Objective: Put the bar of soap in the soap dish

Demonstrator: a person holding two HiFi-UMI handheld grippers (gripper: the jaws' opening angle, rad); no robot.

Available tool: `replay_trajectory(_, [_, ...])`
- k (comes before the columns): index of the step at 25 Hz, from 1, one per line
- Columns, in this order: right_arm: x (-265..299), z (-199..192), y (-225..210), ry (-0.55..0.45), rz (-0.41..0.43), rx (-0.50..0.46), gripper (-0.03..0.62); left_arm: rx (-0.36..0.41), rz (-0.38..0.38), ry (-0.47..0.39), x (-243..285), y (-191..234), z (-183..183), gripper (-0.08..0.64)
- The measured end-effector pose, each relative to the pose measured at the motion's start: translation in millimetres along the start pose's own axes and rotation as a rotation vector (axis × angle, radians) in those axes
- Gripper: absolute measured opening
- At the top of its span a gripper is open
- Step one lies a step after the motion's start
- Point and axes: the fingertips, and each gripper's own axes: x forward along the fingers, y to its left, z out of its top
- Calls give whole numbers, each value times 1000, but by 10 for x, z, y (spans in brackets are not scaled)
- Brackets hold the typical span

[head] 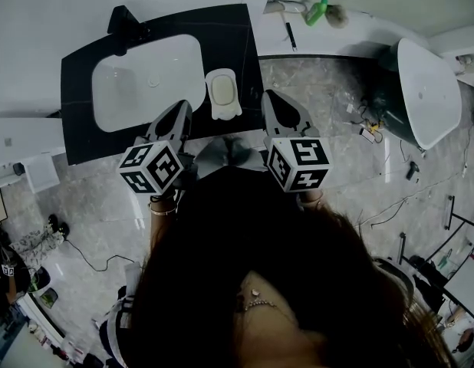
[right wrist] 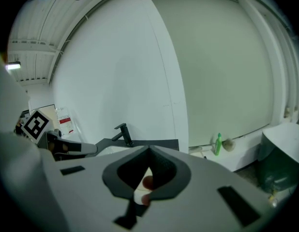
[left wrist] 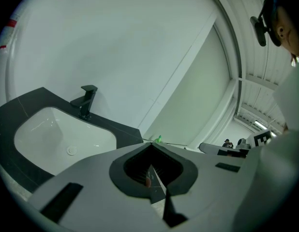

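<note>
A pale bar of soap [head: 221,90] lies in the white soap dish [head: 224,112] on the black counter [head: 229,29], just right of the white basin [head: 149,79]. My left gripper [head: 183,106] hovers over the counter's front edge, left of the dish, shut and empty. My right gripper [head: 269,95] is just right of the dish, off the counter's right edge, also shut with nothing in it. In the left gripper view the jaws [left wrist: 150,144] meet at their tips. In the right gripper view the jaws [right wrist: 149,150] are closed too, and something white shows through the hollow behind them.
A black faucet [head: 126,21] stands behind the basin. A green bottle [head: 317,10] sits on a white ledge at the back right. A white freestanding tub [head: 429,90] is at the right. Cables [head: 375,133] lie on the marble floor.
</note>
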Motion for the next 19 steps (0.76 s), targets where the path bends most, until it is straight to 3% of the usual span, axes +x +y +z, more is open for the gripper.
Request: replay_trajectory(19, [79, -10, -27, 8, -6, 8, 18, -6, -40, 21, 90, -21, -20, -5])
